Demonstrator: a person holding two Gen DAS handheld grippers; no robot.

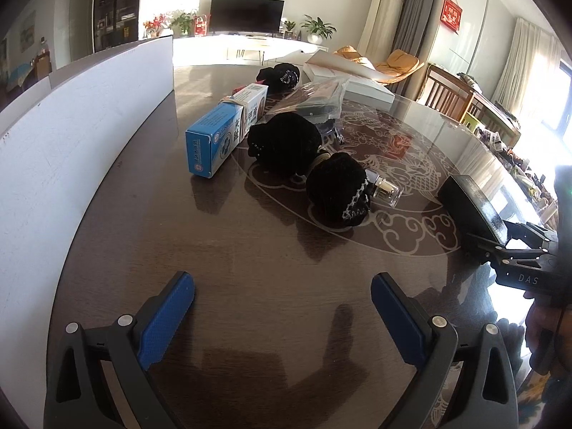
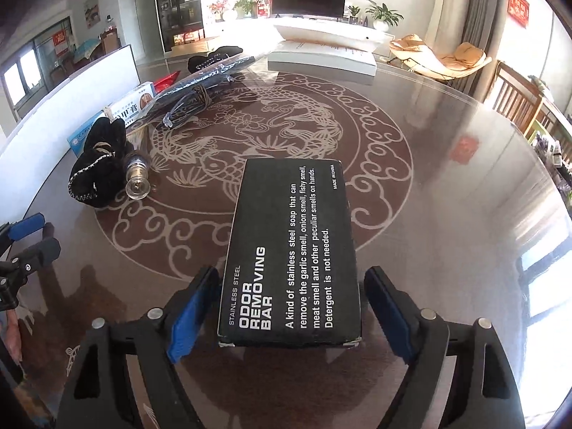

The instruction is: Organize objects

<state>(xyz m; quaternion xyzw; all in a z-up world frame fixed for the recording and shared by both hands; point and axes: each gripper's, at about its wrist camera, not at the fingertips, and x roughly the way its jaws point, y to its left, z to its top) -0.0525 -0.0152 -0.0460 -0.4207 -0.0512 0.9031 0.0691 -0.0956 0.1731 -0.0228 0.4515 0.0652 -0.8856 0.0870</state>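
Two grippers over the round glass-topped table (image 1: pixel 271 236), both spread wide. Left gripper (image 1: pixel 282 279): held nothing, blue pads (image 1: pixel 168 318) well apart, bare dark tabletop between them. Hovered low above the near part of the table.

Right gripper (image 2: pixel 291 271): straddled the near end of the black "Odor Removing Bar" box (image 2: pixel 291 246), one blue pad on each side. Showed a clear gap between the right-hand pad (image 2: pixel 388 312) and the box; sat just beside or against the box on the other side, impossible to tell which. Not clamped. Box lay flat with the printed face up, over the edge of the pale fish-and-cloud pattern at the table's centre.

Further out from the left gripper: a black beaded scrunchie (image 1: pixel 338 193), touching a small clear glass bottle (image 1: pixel 384 187) that lay on its side. Behind it, a second black scrunchie (image 1: pixel 284 143), right against a blue-and-white medicine carton (image 1: pixel 221 132). Beyond those, a clear plastic bag with dark contents (image 1: pixel 311 98), a third black scrunchie (image 1: pixel 280 77) and a flat white box (image 1: pixel 364 89) near the far edge. Along the left side of the table, an upright white panel (image 1: pixel 71 125).
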